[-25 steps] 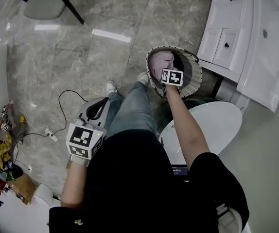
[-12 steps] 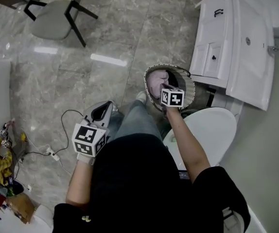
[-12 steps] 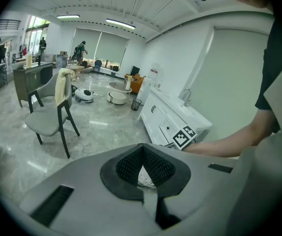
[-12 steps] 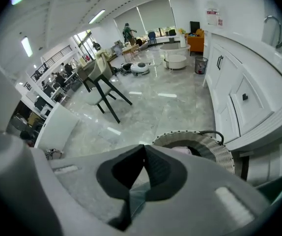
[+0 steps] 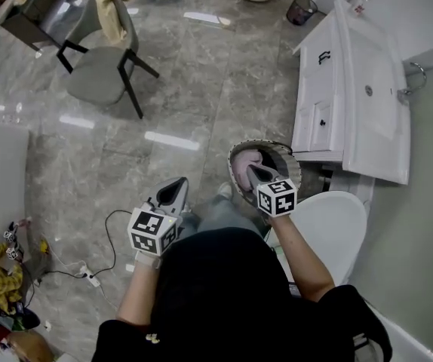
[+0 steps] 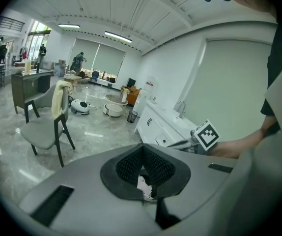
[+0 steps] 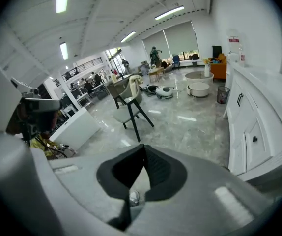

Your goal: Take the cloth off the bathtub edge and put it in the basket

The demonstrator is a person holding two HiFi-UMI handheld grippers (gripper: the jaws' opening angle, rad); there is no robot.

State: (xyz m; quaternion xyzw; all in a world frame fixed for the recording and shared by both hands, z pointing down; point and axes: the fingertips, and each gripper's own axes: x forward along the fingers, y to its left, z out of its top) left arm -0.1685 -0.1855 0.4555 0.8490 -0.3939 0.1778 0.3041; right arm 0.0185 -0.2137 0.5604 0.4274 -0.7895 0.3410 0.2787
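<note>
Since a second ago, draws the right gripper (image 5: 250,171) up and back out of the basket (image 5: 297,173), so that its marker cube now sits at the near rim rather than down over the opening. Keeps that gripper's jaws pressed together, tips meeting, with nothing gripped between them, and points them over the basket's mouth. Leaves the cloth (image 5: 244,160), pale pink and bunched, lying inside the basket toward its left wall, clear of both tools. Holds the left gripper (image 5: 179,184) off to the left of the basket, above the grey marble floor (image 5: 201,89) and just ahead of the knee, apart from the cloth. Shows its jaws closed as well, tips together, with only a small pale patch glimpsed through the gap lower down, too small to identify. Finds the basket standing on the floor between a white vanity cabinet (image 5: 314,111) on its far right and a white toilet lid (image 5: 330,221) nearer the body; cannot tell whether it touches either one. Plants a white shoe (image 5: 223,191) just beside the basket's near-left rim. Sees, well apart across the floor, a grey chair (image 5: 99,78) with a yellowish towel (image 5: 115,10) draped over its back.
</note>
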